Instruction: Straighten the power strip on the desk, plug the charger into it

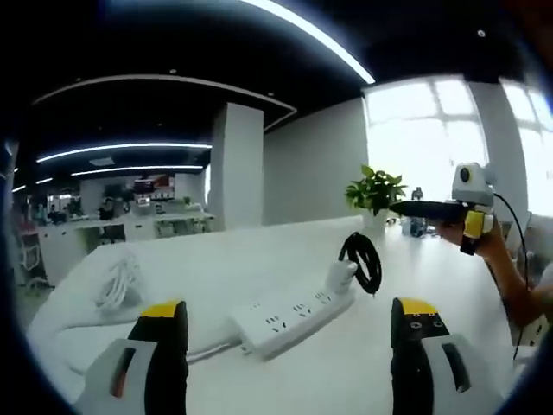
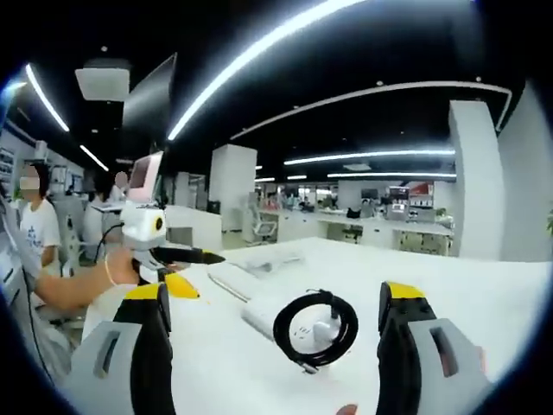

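Left gripper view: left gripper (image 1: pixel 289 346) held low over the white bench (image 1: pixel 259 251), jaws spread wide with nothing between them. White power strip (image 1: pixel 294 313) lying flat and skewed on the bench, well in from the edges, just ahead of the jaws, its own lead trailing off toward the near left edge. At its far end, a coil of black cable (image 1: pixel 363 262) leaning up against a white block, probably the charger (image 1: pixel 340 275), touching or resting on the strip's end. A loose bundle of white cord (image 1: pixel 118 281) near the left edge; a potted plant (image 1: pixel 374 190) at the far edge. Right gripper (image 1: pixel 432 208) raised in a hand over the right side, jaws seen edge-on, cannot tell how far apart.

Right gripper view: right gripper (image 2: pixel 272 346) above the bench, jaws wide apart and empty, black cable (image 2: pixel 316 328) directly ahead between them, the white charger (image 2: pixel 327 330) showing through the loop, power strip (image 2: pixel 263 316) running away beyond. Left gripper (image 2: pixel 186 255) over the left side.

Likely handling: strip stiff, light, smooth plastic, apt to slide; best nudged or pinched across its narrow width near one end. Charger small and rigid; best gripped on the flat sides of the body, with the springy cable left hanging.
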The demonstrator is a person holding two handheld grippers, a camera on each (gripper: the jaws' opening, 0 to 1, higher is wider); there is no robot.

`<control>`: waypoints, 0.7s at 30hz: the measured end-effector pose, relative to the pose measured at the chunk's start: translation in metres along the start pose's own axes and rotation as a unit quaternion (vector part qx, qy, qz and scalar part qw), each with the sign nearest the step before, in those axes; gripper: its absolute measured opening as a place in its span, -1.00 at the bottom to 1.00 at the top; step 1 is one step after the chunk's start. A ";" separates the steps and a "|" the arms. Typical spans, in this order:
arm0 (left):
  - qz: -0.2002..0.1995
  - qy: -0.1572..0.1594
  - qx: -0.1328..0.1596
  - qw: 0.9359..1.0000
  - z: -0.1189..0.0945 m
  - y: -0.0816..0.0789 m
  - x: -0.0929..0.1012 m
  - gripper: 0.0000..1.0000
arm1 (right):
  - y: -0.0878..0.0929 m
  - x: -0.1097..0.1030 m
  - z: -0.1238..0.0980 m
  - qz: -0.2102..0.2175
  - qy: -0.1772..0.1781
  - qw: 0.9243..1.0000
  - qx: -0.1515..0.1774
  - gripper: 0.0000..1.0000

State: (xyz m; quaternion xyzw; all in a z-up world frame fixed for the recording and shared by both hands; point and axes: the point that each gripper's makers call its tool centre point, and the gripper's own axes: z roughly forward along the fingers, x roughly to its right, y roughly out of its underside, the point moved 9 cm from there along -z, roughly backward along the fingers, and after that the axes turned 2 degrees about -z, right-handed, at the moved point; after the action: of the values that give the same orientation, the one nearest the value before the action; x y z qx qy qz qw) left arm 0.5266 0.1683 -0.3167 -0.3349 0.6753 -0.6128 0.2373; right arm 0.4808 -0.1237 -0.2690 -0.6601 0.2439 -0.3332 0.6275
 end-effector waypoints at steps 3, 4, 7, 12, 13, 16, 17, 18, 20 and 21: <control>0.016 -0.006 -0.004 1.000 -0.016 -0.001 0.008 0.98 | 0.000 -0.007 -0.008 0.008 0.004 1.000 0.019 1.00; 0.017 -0.008 -0.002 1.000 -0.021 -0.001 0.011 0.98 | 0.000 -0.010 -0.010 0.007 0.004 1.000 0.020 1.00; 0.018 -0.008 -0.001 1.000 -0.034 0.003 0.019 0.98 | 0.002 -0.019 -0.018 -0.004 0.013 1.000 0.017 0.99; 0.036 -0.019 -0.037 0.998 -0.051 0.014 0.029 0.98 | 0.002 -0.028 -0.031 -0.007 0.028 0.999 0.026 0.99; 0.037 -0.020 -0.037 0.998 -0.055 0.016 0.031 0.98 | 0.002 -0.030 -0.034 -0.006 0.032 0.999 0.028 0.99; 0.032 -0.023 -0.025 0.999 -0.065 0.017 0.036 0.98 | 0.002 -0.035 -0.042 -0.005 0.039 0.999 0.031 0.99; 0.030 -0.024 -0.021 0.999 -0.066 0.017 0.037 0.98 | 0.002 -0.036 -0.043 -0.006 0.040 0.999 0.028 0.99; 0.028 -0.025 -0.017 0.999 -0.069 0.017 0.039 0.98 | 0.003 -0.037 -0.045 -0.006 0.044 0.999 0.024 0.99; 0.024 -0.027 -0.009 0.999 -0.073 0.017 0.041 0.98 | 0.005 -0.040 -0.049 -0.005 0.051 0.998 0.020 0.99; 0.024 -0.028 -0.005 0.999 -0.075 0.018 0.042 0.98 | 0.006 -0.043 -0.050 -0.006 0.054 0.998 0.019 0.99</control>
State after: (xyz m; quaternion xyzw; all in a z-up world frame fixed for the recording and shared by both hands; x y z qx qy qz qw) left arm 0.4406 0.1879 -0.3200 -0.3371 0.6793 -0.5938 0.2689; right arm 0.4156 -0.1262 -0.2808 -0.6306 0.2665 -0.3768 0.6239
